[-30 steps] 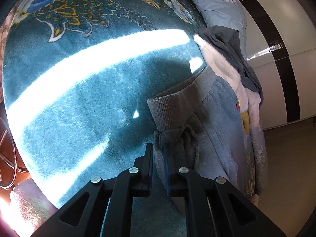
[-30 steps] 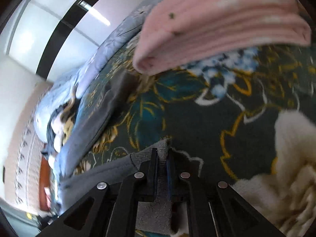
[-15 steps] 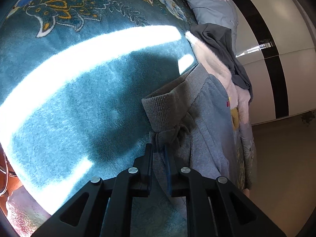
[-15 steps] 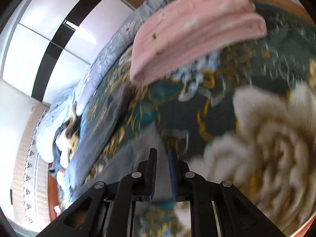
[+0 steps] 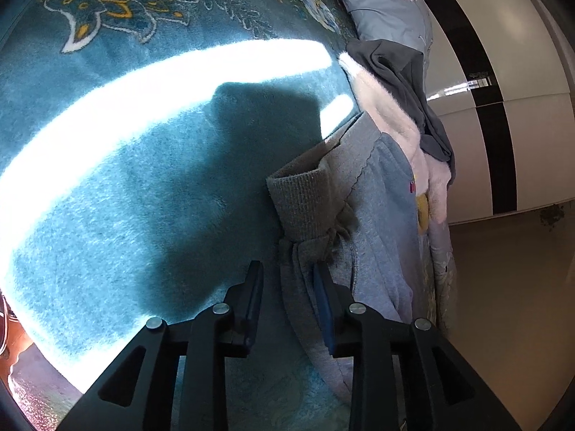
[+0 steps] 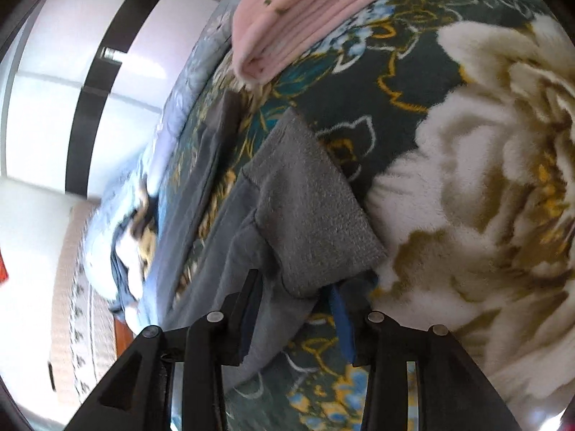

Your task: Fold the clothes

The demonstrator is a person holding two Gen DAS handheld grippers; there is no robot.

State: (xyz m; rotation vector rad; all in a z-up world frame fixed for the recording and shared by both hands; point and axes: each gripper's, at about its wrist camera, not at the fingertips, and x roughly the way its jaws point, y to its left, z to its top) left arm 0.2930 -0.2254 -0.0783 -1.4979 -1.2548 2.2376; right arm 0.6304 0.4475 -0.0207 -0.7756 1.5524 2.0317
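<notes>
Grey sweatpants (image 5: 377, 222) lie on a teal floral plush blanket (image 5: 136, 194) spread over the bed, the ribbed waistband (image 5: 302, 201) standing folded up at the near end with its knotted drawstring (image 5: 341, 231) just below. The left gripper (image 5: 287, 298) points down at this end; its jaws are opening, with a fold of grey fabric between them that seems to touch only the blue pad (image 5: 321, 305), while the other finger stands clear of it. A band of sunlight crosses the blanket beyond. To the right, a white fleecy garment (image 5: 399, 122) and a dark grey one (image 5: 402, 82) are heaped near a daisy-print pillow (image 5: 384, 0), with the wardrobe doors (image 5: 503, 107) behind.

In the right wrist view, somewhat blurred, the ribbed cuff (image 6: 316, 215) of the sweatpants (image 6: 230, 258) lies on the blanket (image 6: 395, 82) beside a large cream flower print. The right gripper (image 6: 294, 305) is also opening, the cuff's edge and the pant leg lying loose between its spread fingers. A folded pink blanket (image 6: 309, 10) rests farther up the bed.
</notes>
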